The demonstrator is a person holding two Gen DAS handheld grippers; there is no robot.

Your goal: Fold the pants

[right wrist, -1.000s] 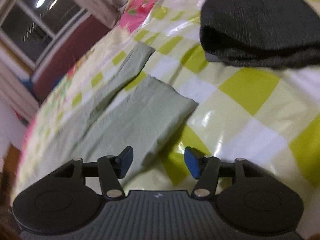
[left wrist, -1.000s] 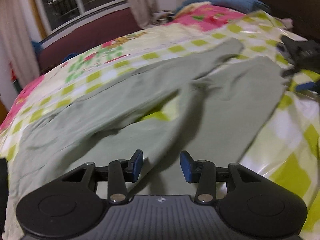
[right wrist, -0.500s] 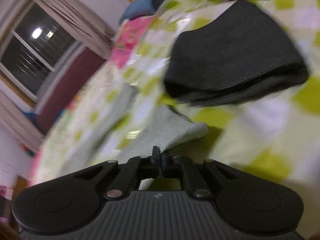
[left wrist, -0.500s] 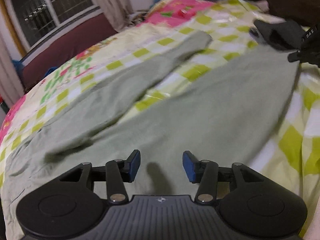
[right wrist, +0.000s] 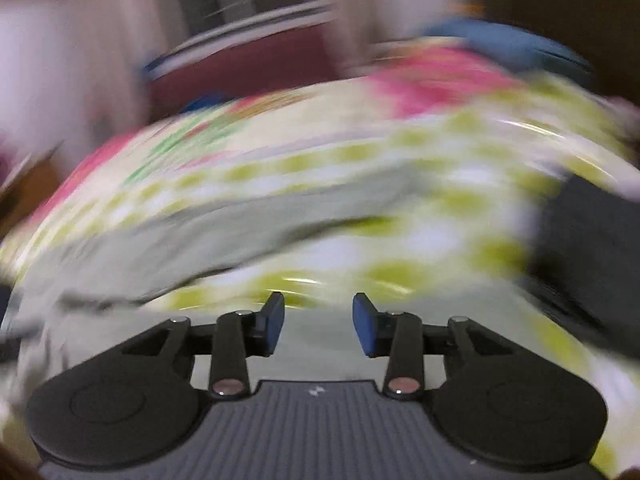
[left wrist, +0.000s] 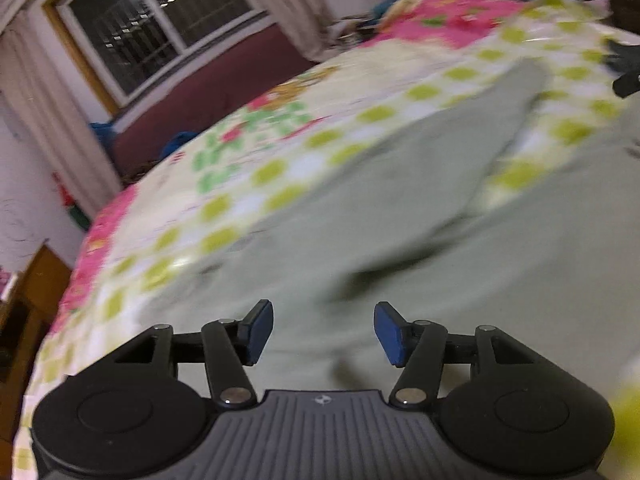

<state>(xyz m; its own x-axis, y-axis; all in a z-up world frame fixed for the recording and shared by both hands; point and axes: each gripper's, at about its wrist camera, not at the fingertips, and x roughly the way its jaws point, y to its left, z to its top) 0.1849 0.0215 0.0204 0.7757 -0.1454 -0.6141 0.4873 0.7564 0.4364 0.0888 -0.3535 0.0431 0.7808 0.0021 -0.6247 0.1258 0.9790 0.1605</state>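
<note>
Left claw point(left wrist: 323, 332) just opening, empty, above pants point(left wrist: 440, 240).

No legible text, number or label in either wrist view. Only mark: a small pale emblem moulded on the ribbed grey housing of the left gripper point(left wrist: 323, 334), and the same on the right gripper point(right wrist: 318, 322); no letters discernible. Right view heavily motion-blurred.
</note>
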